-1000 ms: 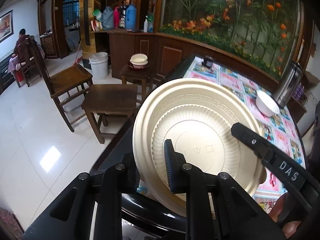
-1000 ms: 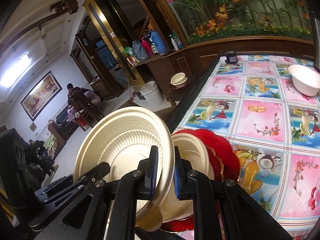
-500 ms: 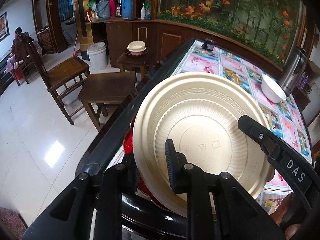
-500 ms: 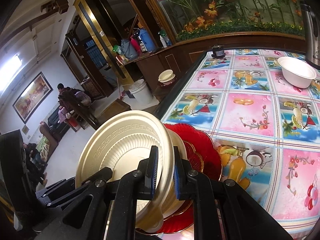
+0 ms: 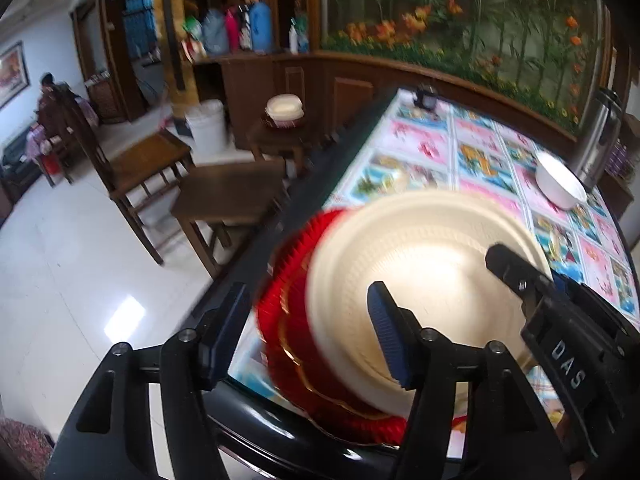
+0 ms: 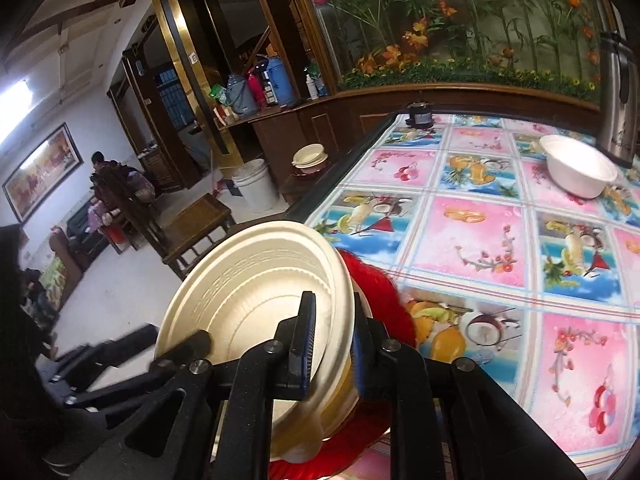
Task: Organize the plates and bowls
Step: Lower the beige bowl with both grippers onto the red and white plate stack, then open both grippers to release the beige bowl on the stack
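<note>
A cream plate (image 5: 424, 272), blurred, lies tilted over a red scalloped plate (image 5: 288, 320) at the table's near corner. My left gripper (image 5: 306, 334) is open and its jaws are still opening; the plate's left edge sits between its fingers, untouched by either pad. In the right wrist view the cream plate (image 6: 256, 292) leans up to the left, its rim passing between the pads of my right gripper (image 6: 332, 344), whose jaws are opening and look slack on it. A second cream plate (image 6: 344, 396) lies under it on the red plate (image 6: 380, 292).
A white bowl (image 6: 580, 168) and a steel flask (image 6: 616, 92) stand at the far right of the fruit-patterned tablecloth (image 6: 480, 220). Wooden chairs and stools (image 5: 224, 196) and a white bucket (image 5: 206, 124) stand on the floor to the left. A person (image 6: 100, 164) sits far off.
My left jaws have sprung open and let go of the cream plate. The plate has sunk toward the red plate. My right jaws have widened a little.
</note>
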`<act>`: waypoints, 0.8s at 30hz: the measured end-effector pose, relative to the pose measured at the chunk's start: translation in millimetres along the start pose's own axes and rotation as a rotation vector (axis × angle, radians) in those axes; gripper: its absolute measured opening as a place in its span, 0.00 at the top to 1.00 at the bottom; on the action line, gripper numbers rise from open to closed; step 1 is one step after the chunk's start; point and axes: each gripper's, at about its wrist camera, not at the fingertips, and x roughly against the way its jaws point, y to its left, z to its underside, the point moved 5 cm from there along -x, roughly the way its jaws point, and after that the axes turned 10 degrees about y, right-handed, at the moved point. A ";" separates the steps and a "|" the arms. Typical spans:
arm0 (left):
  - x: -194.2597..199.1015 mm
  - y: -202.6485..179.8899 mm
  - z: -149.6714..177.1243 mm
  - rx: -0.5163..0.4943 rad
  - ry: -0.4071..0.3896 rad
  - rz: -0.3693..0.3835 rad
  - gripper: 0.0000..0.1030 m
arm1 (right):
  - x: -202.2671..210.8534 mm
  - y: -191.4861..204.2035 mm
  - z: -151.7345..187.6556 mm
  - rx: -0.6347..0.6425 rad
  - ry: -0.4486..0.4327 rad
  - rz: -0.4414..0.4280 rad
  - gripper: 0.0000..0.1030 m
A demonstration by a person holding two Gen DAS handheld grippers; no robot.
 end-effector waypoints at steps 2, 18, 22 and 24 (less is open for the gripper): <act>9.0 4.6 -2.2 -0.003 -0.043 -0.027 0.27 | 4.8 3.2 -0.8 0.026 -0.010 0.023 0.68; 49.8 21.9 2.2 0.011 -0.174 -0.044 0.24 | 83.1 45.0 -14.4 0.186 -0.103 -0.087 0.43; 58.2 26.4 -1.6 0.031 -0.200 -0.048 0.24 | 82.1 40.5 -16.0 0.111 -0.057 -0.194 0.43; 62.7 28.6 -2.6 0.043 -0.217 -0.046 0.24 | 60.3 41.1 -15.0 0.156 0.060 -0.104 0.42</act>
